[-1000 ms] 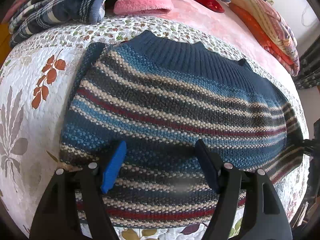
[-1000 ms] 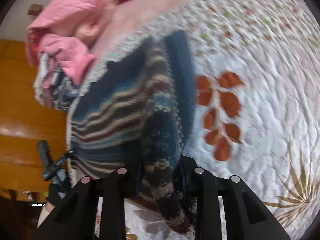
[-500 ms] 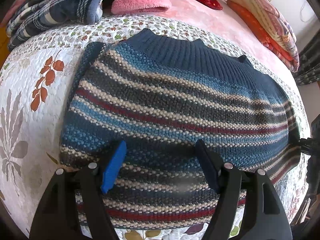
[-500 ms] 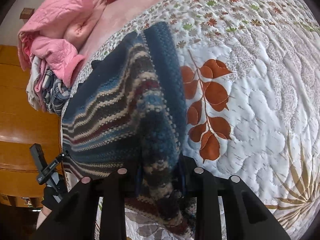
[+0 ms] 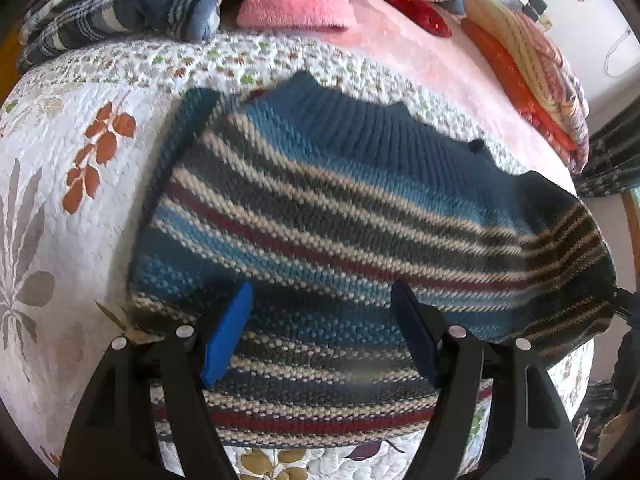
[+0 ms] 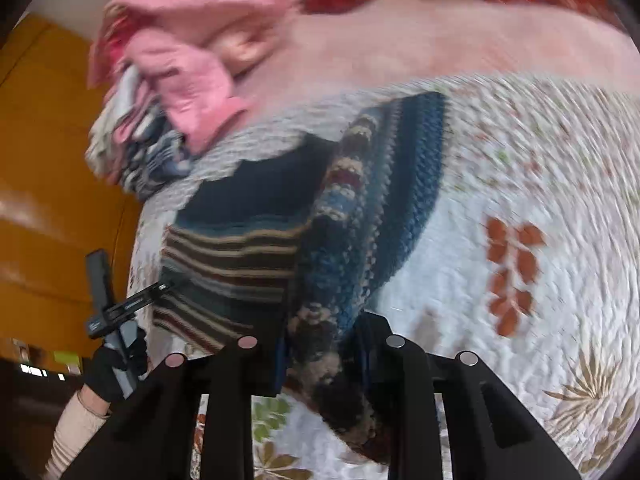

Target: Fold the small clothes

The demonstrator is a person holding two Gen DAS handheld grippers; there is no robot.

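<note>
A blue knit sweater (image 5: pixel 320 208) with cream, grey and maroon stripes lies flat on a quilted bedspread (image 5: pixel 72 240), collar pointing away from me. My left gripper (image 5: pixel 322 332) is open low over the sweater's lower half, with its blue pads (image 5: pixel 226 334) spread wide and only knit showing between them. In the blurred right wrist view, my right gripper (image 6: pixel 324 354) is shut on a bunched striped edge of the sweater (image 6: pixel 240 248), which rises from the bed. A gloved hand holding the left gripper (image 6: pixel 120 304) shows at the left of that view.
Folded plaid and pink clothes (image 5: pixel 132 4) are piled at the far side of the bed. A pink blanket (image 5: pixel 420 68) and orange striped bedding (image 5: pixel 532 76) lie at the far right. An orange wooden panel (image 6: pixel 52 184) stands beyond the bed's edge.
The right gripper has swung and lifted with the sweater's edge, so the garment's right side now rises off the quilt. The left gripper has stayed open over the same spot.
</note>
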